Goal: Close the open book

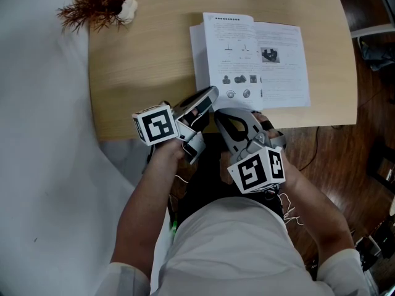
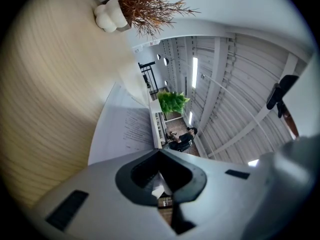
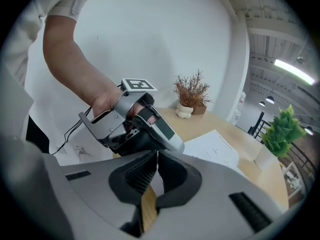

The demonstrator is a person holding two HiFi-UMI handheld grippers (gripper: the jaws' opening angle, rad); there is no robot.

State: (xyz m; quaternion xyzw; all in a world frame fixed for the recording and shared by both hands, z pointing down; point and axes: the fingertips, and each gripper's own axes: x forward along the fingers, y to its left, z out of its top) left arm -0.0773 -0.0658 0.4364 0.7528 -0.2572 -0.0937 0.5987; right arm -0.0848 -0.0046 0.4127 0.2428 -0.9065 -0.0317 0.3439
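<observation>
White pot (image 1: 128, 8) holds rust-brown dried twigs (image 1: 97, 0), apart from the open book (image 1: 250, 60).

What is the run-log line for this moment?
book: open, on table | left gripper: shut, empty | right gripper: shut, empty | closing: not begun

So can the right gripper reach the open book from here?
Probably yes: the right gripper sits right by the book, and nothing lies between them, though its jaws are together.
</observation>
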